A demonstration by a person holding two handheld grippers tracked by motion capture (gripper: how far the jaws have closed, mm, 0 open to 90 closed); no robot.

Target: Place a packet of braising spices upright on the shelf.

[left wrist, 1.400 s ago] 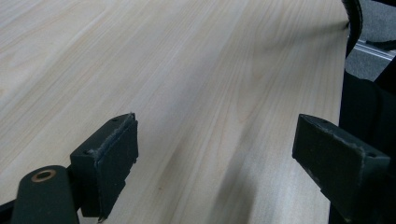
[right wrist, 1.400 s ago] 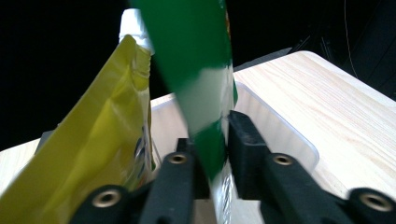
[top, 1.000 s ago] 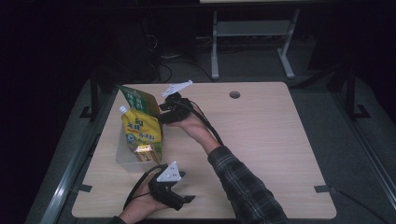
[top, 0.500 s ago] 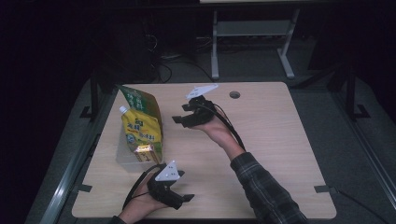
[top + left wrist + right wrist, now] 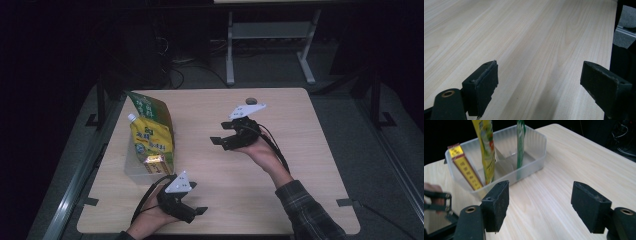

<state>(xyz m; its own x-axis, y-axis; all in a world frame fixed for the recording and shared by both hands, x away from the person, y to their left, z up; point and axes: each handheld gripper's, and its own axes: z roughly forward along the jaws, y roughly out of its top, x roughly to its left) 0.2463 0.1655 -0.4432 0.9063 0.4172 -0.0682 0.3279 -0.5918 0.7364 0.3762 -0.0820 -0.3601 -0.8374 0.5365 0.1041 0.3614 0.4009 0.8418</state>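
Light wood-grain table (image 5: 210, 200), dark surroundings. Translucent frosted plastic bin (image 5: 534, 142) sits near the table's left edge in the high view (image 5: 131, 167); it holds three upright packages. Green flat pouch (image 5: 150, 112) stands at the far end of the bin, leaning slightly; in the right gripper view it is seen edge-on (image 5: 520, 140) against the bin's inner divider. Yellow spouted pouch with a white cap (image 5: 150, 142) stands in the middle, seen edge-on as well (image 5: 486, 150). Small yellow box with a dark red edge (image 5: 154, 162) leans at the near end of the bin (image 5: 466, 168). Right gripper (image 5: 224, 142) held above the table centre, well apart from the bin, pointing toward it; jaws spread wide with nothing between them, bare tabletop visible in the gap (image 5: 539, 202). Grey three-cornered plate (image 5: 246, 110) on top of it; cable trails back along the forearm in a plaid sleeve (image 5: 310, 215). Left gripper (image 5: 197, 212) low near the table's front edge, just in front of the bin, pointing to the right across the table; jaws wide apart, empty, bare wood between them (image 5: 539, 87). Part of the left hand's gripper shows at the left edge of the right gripper view.
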